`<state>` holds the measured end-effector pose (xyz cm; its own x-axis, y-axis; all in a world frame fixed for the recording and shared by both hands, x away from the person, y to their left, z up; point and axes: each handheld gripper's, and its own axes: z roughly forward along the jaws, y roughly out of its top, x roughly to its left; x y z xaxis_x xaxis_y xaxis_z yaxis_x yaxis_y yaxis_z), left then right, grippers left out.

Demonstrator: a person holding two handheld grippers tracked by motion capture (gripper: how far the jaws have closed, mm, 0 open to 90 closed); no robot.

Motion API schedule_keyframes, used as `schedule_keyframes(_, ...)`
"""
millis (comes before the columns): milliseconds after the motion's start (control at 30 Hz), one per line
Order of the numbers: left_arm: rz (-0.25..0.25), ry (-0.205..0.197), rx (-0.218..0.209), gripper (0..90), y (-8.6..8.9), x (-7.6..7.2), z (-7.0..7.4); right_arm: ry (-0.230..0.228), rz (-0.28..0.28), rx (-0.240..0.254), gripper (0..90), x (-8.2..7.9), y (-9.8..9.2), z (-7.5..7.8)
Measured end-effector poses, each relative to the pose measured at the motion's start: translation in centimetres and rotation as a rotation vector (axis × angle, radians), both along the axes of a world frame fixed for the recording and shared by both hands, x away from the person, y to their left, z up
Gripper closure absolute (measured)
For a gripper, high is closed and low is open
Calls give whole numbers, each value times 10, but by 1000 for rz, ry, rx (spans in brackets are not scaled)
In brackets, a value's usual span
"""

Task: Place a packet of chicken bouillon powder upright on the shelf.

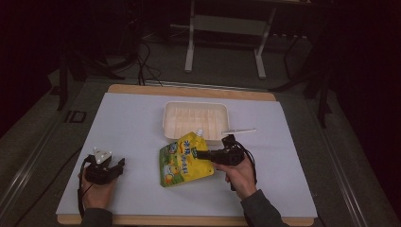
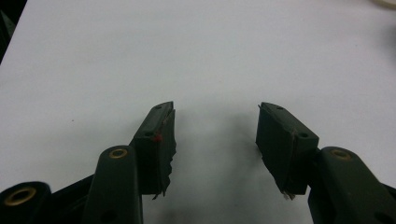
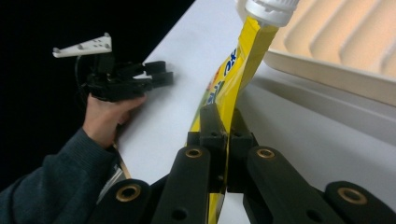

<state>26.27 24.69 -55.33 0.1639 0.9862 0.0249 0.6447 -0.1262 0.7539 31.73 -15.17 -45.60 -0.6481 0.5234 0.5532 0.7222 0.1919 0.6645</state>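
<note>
Right gripper [image 3: 223, 135] is clamped on the yellow pouch [image 1: 185, 161], which sits tilted just in front of the tray [image 1: 196, 121], cap [image 3: 271, 10] near the rim. Left gripper [image 2: 215, 135] is open, idle on the mat [image 1: 132, 137]. Keep the pinch firm (film is slippery), lift cap-first over the rim.

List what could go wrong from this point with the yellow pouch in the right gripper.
1. The right gripper pinches only the thin edge of the yellow pouch, so the pouch could slip or swing.
2. The pouch's white cap sits close to the white tray rim and may catch on it.
3. The left gripper rests open and apart over the white table, giving no support.
</note>
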Motion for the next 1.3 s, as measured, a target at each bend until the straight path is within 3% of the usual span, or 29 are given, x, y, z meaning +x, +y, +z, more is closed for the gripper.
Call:
schedule_keyframes(500, 1, -13, -9, 467, 0, -1, 1, -60, 15, 29, 900, -2, 17, 28)
schedule_keyframes(1100, -6, -13, -2, 470, -1, -1, 1, -97, 22, 52, 899, -11, 12, 44)
schedule_keyframes(1300, -7, -14, -5, 471, -1, -1, 1, -108, 30, 35, 899, -12, 12, 49)
